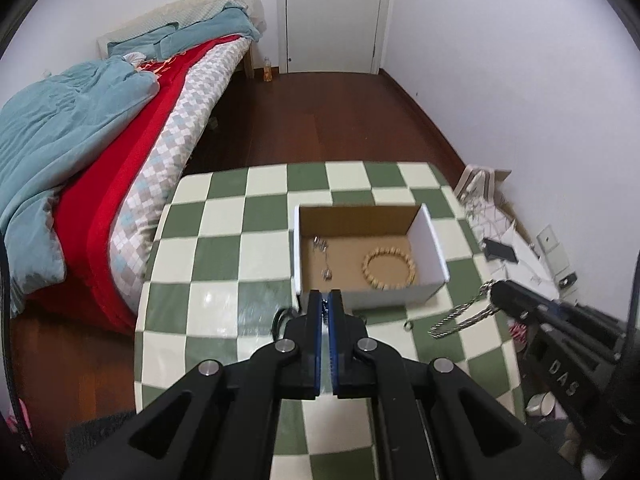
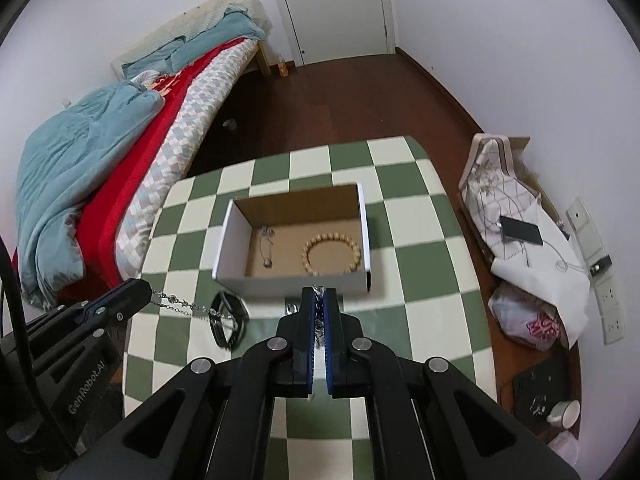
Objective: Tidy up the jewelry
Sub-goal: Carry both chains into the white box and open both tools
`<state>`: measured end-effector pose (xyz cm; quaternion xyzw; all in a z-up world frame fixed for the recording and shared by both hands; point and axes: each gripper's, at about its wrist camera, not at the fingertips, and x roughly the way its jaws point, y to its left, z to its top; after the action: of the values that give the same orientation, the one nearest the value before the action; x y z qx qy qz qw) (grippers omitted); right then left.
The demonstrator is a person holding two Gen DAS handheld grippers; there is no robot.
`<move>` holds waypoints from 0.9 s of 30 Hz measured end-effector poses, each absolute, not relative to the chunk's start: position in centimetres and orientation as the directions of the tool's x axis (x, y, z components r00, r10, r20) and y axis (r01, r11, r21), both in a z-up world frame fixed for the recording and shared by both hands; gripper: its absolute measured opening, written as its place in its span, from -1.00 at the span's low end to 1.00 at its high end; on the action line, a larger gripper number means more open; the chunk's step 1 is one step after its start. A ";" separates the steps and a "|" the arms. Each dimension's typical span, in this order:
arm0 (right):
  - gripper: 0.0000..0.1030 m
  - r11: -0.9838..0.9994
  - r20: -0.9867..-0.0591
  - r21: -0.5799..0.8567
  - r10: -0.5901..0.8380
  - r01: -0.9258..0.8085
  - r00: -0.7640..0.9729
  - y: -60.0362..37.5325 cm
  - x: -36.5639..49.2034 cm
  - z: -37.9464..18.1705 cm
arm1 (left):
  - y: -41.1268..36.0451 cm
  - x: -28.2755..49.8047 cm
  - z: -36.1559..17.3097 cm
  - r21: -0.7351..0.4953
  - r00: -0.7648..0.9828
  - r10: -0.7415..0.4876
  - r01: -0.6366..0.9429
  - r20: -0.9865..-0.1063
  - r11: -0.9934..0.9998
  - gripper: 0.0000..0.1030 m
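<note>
A white cardboard box stands on the green-and-white checked table. Inside lie a wooden bead bracelet and a small silver piece. My left gripper is shut on a thin silver beaded chain that hangs from its tip, just before the box's near wall. My right gripper is shut on a thicker silver link chain, which dangles above the table right of the box. A black band lies on the table in front of the box.
A small ring lies on the table near the box. A bed with blue and red covers stands left. Bags, a phone and clutter lie on the floor at the right. A closed door is behind.
</note>
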<state>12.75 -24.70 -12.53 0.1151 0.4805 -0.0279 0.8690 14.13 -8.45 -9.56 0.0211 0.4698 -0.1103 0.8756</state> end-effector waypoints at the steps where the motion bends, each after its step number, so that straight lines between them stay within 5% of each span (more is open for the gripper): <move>1: -0.93 0.972 -0.840 0.173 0.061 0.159 0.540 -24.8 13.3 -12.3 | -8.5 14.8 -9.2 -0.076 0.537 -0.182 0.214 -0.824 0.974 -0.99; 14: -0.93 0.965 -0.858 0.217 0.116 0.148 0.500 -27.3 24.1 -13.7 | -9.8 25.6 -11.5 -0.155 0.430 -0.248 0.239 -0.868 0.959 -0.99; 27: -0.89 0.975 -0.937 0.169 0.114 0.142 0.331 -28.8 32.3 -21.3 | -10.8 29.4 -18.3 -0.096 0.293 -0.158 0.215 -0.943 0.972 -0.88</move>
<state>32.30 -28.76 -21.32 0.1106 0.5784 -0.0089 0.8082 29.38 -10.84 -18.31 0.0243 0.5830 -0.1161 0.8038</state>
